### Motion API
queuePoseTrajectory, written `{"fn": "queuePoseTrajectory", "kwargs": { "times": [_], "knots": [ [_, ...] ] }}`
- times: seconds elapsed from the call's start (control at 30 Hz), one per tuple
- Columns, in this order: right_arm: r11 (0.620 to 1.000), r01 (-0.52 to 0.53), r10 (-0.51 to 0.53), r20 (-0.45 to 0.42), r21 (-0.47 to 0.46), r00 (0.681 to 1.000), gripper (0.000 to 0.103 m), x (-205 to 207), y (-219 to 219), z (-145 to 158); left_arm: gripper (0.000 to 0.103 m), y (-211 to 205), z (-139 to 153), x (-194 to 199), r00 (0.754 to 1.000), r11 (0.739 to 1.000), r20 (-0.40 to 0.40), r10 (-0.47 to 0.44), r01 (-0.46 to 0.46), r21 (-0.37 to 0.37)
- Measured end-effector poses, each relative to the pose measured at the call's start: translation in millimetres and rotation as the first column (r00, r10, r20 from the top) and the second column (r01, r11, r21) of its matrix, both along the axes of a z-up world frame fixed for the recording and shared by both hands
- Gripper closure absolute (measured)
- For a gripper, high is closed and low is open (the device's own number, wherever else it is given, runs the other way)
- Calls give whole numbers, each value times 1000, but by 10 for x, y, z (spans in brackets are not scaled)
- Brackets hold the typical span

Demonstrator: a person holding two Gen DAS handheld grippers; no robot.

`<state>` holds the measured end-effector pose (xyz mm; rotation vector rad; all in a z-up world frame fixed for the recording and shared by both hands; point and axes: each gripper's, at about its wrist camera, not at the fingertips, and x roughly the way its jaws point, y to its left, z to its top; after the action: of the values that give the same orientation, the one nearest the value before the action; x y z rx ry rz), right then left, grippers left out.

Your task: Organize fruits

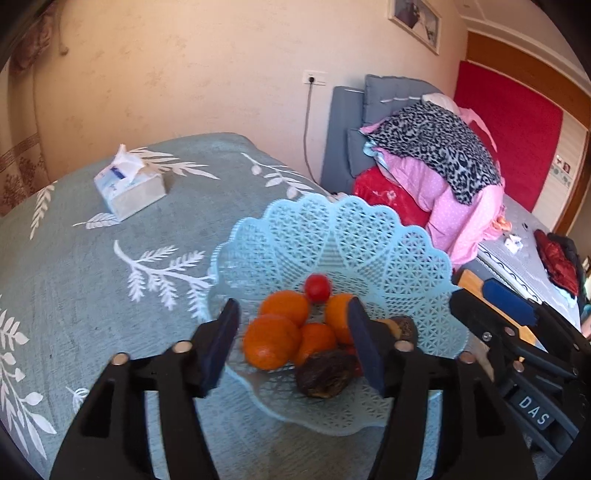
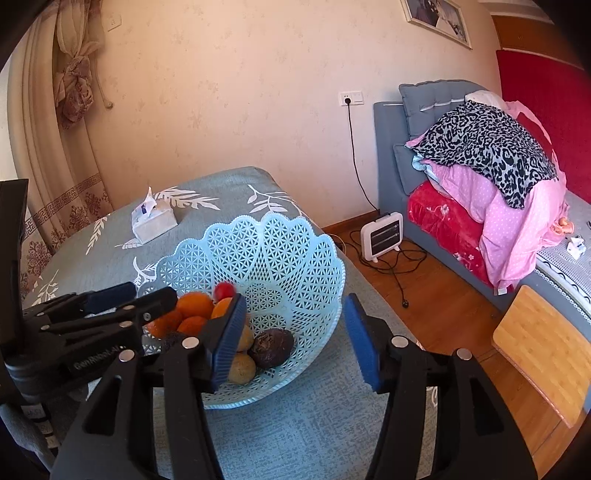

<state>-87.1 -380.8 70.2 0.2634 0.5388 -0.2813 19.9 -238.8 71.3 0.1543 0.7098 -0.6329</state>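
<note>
We see a cream wall (image 2: 240,92) with faint marks, and a framed picture (image 2: 437,18) hanging high on it. At the left a beige patterned curtain (image 2: 62,122) is gathered and tied. A white socket (image 2: 351,98) sits on the wall, and a dark cord (image 2: 360,166) runs down from it toward a small white heater (image 2: 382,236) on the wooden floor (image 2: 436,306). A table draped in a grey-green cloth with white leaves (image 1: 92,295) carries a tissue box (image 1: 127,188). To the right we find a grey-blue bed (image 2: 391,155) piled with pink, red and leopard-print bedding (image 2: 491,162), a red panel (image 1: 517,136) behind it. Daylight fills the room.
</note>
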Motion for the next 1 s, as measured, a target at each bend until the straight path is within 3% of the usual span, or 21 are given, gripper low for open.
{"fn": "queuePoseTrajectory", "kwargs": {
  "times": [0.03,0.23,0.33,0.5,1.0],
  "knots": [
    [1000,-3,3,0,-1,1000,45,-2,12,5,27,30,9,4,1000,1000,7,13,-13,2],
    [1000,-18,18,4,-6,1000,30,-31,75,23,11,211,94,-56,993,996,86,83,-85,24],
    [1000,-23,23,7,-6,1000,19,-47,104,36,9,284,125,-115,986,993,127,110,-115,38],
    [999,-43,43,5,-12,999,13,-68,187,49,7,386,144,-222,974,985,178,143,-157,65],
    [993,-84,82,-34,-83,996,8,-98,501,17,5,653,90,-447,957,977,218,194,-208,45]
  ]
}}
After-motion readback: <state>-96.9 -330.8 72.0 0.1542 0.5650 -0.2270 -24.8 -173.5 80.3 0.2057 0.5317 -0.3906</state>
